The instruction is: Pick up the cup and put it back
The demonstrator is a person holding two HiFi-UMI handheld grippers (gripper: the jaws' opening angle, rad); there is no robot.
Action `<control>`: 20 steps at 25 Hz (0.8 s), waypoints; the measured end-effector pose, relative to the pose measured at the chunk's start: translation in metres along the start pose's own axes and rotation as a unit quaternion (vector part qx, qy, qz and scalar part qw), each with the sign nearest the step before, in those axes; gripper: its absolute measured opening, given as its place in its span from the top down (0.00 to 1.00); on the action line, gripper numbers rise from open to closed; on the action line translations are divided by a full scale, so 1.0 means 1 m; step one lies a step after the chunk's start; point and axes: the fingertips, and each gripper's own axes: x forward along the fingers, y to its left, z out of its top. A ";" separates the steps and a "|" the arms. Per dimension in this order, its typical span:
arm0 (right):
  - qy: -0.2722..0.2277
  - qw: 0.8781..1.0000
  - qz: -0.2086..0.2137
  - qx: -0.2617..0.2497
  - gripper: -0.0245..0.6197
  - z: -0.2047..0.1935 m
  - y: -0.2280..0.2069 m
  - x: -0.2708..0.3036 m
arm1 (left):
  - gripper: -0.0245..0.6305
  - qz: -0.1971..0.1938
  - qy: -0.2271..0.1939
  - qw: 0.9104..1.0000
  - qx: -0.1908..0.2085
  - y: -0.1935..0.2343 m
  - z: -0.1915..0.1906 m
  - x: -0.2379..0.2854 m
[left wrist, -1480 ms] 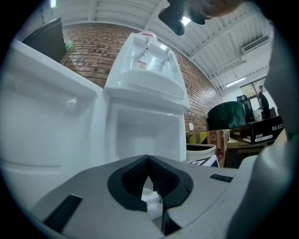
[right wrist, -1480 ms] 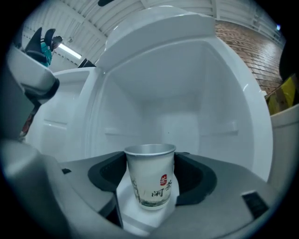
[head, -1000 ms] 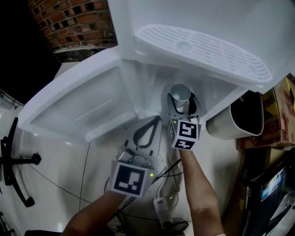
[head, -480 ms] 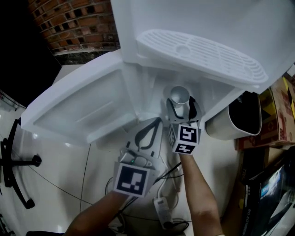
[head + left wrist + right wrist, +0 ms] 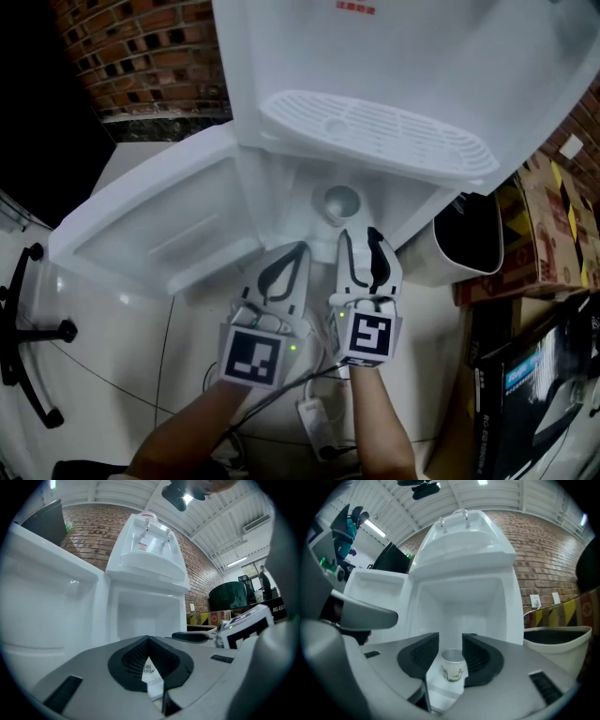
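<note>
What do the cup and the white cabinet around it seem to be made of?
The cup: likely paper, a matte white wall with a small print and a thin rim. The cabinet: probably moulded plastic, smooth, slightly glossy white, with rounded corners.

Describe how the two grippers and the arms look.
The left gripper and right gripper have pale grey bodies, black ribbed pads. Each carries a white cube with black square markers and a green light. Forearms are bare; no sleeves show.

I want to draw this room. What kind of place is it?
Probably a workshop or storeroom: a brick wall, a white water dispenser with a cup inside, and cardboard boxes beside it.
</note>
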 end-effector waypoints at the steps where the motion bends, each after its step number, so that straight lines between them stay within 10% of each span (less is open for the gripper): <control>1: -0.004 1.000 -0.001 0.002 0.71 0.008 0.001 -0.006 | 0.97 -0.002 -0.001 1.000 0.003 -0.001 0.002 0.000; 8: -0.031 0.999 -0.008 0.005 0.95 0.049 0.008 -0.035 | 0.97 -0.017 -0.017 1.000 0.016 -0.014 0.016 0.004; 20: -0.003 1.000 -0.010 0.028 0.95 0.122 0.024 -0.058 | 0.97 -0.069 0.009 0.995 0.073 -0.032 0.085 -0.010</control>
